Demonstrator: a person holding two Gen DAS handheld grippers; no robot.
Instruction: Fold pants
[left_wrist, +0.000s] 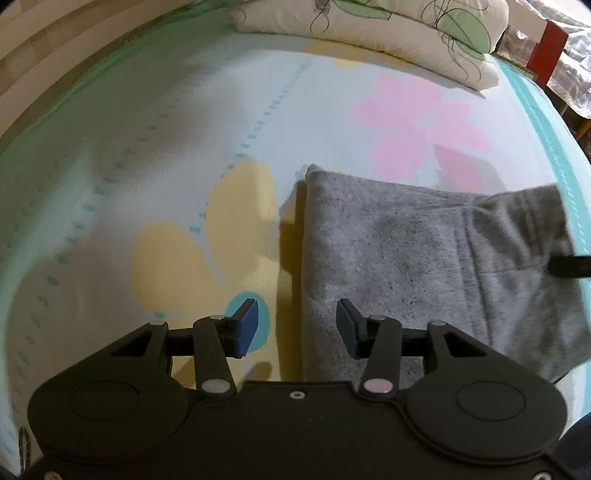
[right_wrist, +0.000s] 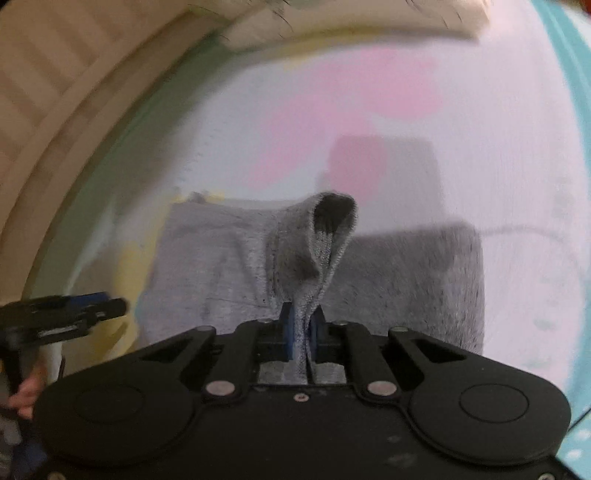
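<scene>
Pants (left_wrist: 424, 251) of grey jersey lie folded on the bed sheet (left_wrist: 192, 122), which is pale with big printed flowers in yellow and pink. From my left wrist camera I see the left gripper (left_wrist: 295, 328) standing half wide above the near left edge of the pants: its right blue pad is over the grey cloth and its left pad is over the yellow and teal flower on the sheet, and nothing is between them. I cannot tell if the pads touch the cloth below. From my right wrist camera I see the right gripper (right_wrist: 301, 330) clamped narrow on a fold of the pants (right_wrist: 314, 258); the fabric stands up from the blue pads (right_wrist: 286, 332) as a loop with an open dark mouth at the top, while the rest of the garment lies flat on the sheet behind it. This view is blurred. At its left edge the left gripper (right_wrist: 92, 299) shows, beside the pants. A cream pillow (left_wrist: 388, 33) with green leaf print lies at the far end of the bed, well apart from the pants.
</scene>
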